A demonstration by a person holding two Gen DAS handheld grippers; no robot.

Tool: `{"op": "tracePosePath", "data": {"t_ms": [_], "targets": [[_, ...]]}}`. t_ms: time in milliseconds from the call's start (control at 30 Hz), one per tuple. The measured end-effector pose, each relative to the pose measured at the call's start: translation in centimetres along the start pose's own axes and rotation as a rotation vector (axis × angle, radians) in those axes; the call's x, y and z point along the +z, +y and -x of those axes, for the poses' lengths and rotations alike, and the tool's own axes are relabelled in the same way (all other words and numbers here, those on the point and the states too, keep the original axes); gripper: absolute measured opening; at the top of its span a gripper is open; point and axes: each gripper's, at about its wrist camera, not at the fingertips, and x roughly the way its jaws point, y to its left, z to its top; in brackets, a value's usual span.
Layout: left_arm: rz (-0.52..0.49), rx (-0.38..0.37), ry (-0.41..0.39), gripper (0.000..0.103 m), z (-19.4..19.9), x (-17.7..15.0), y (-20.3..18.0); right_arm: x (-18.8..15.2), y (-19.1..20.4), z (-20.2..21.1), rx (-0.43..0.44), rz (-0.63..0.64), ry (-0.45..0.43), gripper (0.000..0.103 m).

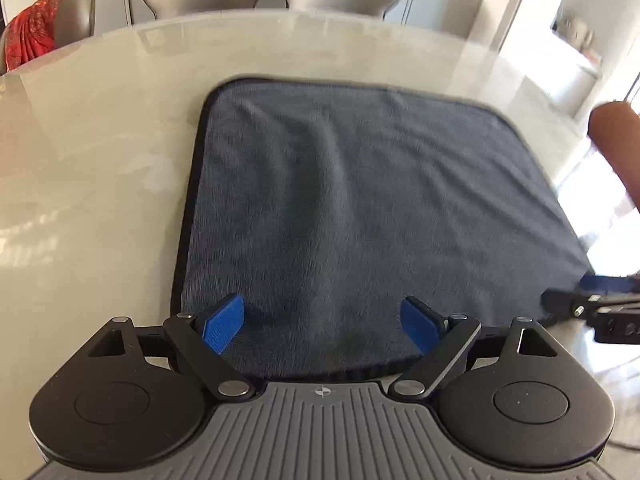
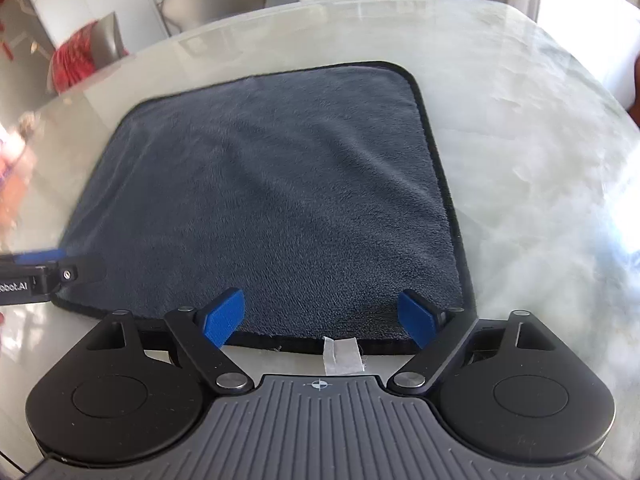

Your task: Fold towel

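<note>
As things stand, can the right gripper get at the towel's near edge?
Probably yes: the right gripper stands open just over the towel edge by the white tag, with nothing between them.

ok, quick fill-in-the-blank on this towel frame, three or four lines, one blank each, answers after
1. The dark grey towel lies spread ____ on the table.
2. Both the left gripper and the right gripper have their jaws ____.
3. The pads on each gripper's fingers are coloured ____.
4. The small label at the towel's near edge shows only in the ____ wrist view.

Answers: flat; open; blue; right
</note>
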Motion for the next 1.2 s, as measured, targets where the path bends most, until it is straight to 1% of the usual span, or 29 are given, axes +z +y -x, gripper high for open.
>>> {"op": "tracePosePath", "data": {"t_ms": [100, 133, 200, 233, 267, 300, 367, 433, 467, 500, 533, 567, 600, 667, 867, 967, 1033, 1100, 1200], "targets": [[-0.049, 0.039, 0.008, 0.089, 0.0, -0.3, 0.2, -0.3, -0.3, 0.2, -0.038, 0.030, 0.016, 0.087], [-0.049, 0.044, 0.007, 0.089, 0.0, -0.4, 0.4, -0.6, -0.8, 0.3, -0.059, 0.031, 0.013, 0.088], [-0.028, 0.035, 0.006, 0.089, 0.2, -0.5, 0.7, -0.8, -1.4, 0.7, -0.040, 0.005, 0.004, 0.087], [0.002, 0.026, 0.009, 0.089, 0.4, -0.3, 0.9, -0.9, -2.2, 1.1, -0.006, -0.042, -0.004, 0.087], [0.035, 0.014, 0.010, 0.089, 0.5, -0.2, 1.2, -0.9, -3.5, 1.7, 0.054, -0.127, -0.016, 0.087], [0.060, 0.001, 0.008, 0.089, 0.7, -0.1, 1.5, -1.0, -3.9, 1.7, 0.078, -0.154, -0.024, 0.087], [0.072, -0.010, 0.006, 0.089, 0.8, 0.0, 1.5, -1.4, -6.3, 2.7, 0.182, -0.281, -0.088, 0.087], [0.057, -0.012, 0.006, 0.089, 0.9, 0.0, 1.3, -1.7, -8.4, 3.2, 0.266, -0.349, -0.139, 0.086], [0.047, -0.013, 0.008, 0.089, 0.9, 0.0, 1.1, -2.1, -9.9, 3.3, 0.331, -0.398, -0.165, 0.079], [0.045, -0.012, 0.011, 0.089, 0.8, -0.1, 1.0, -2.3, -10.6, 3.2, 0.357, -0.431, -0.174, 0.064], [0.042, -0.011, 0.015, 0.089, 0.7, -0.1, 0.9, -2.8, -12.3, 3.0, 0.398, -0.503, -0.173, 0.054], [0.040, -0.010, 0.019, 0.089, 0.6, -0.1, 0.8, -3.1, -13.0, 2.8, 0.401, -0.530, -0.167, 0.042], [0.038, -0.008, 0.019, 0.089, 0.6, -0.2, 0.8, -3.3, -13.5, 2.6, 0.399, -0.550, -0.162, 0.035], [0.028, -0.002, 0.021, 0.089, 0.6, -0.1, 0.7, -4.1, -14.6, 2.5, 0.364, -0.571, -0.143, 0.035], [0.006, 0.004, 0.033, 0.089, 0.3, 0.1, 0.5, -4.9, -14.6, 3.3, 0.271, -0.496, -0.103, 0.035], [-0.004, 0.007, 0.033, 0.089, 0.3, 0.0, 0.5, -6.0, -14.5, 3.8, 0.266, -0.510, -0.107, 0.035], [-0.015, 0.012, 0.036, 0.090, 0.2, 0.0, 0.3, -6.6, -14.6, 4.0, 0.239, -0.523, -0.099, 0.035], [-0.019, 0.012, 0.037, 0.091, 0.1, 0.0, 0.2, -7.2, -14.9, 4.0, 0.249, -0.548, -0.082, 0.035], [-0.027, 0.011, 0.039, 0.091, 0.1, 0.0, 0.1, -8.2, -15.1, 3.7, 0.279, -0.585, -0.086, 0.035]]}}
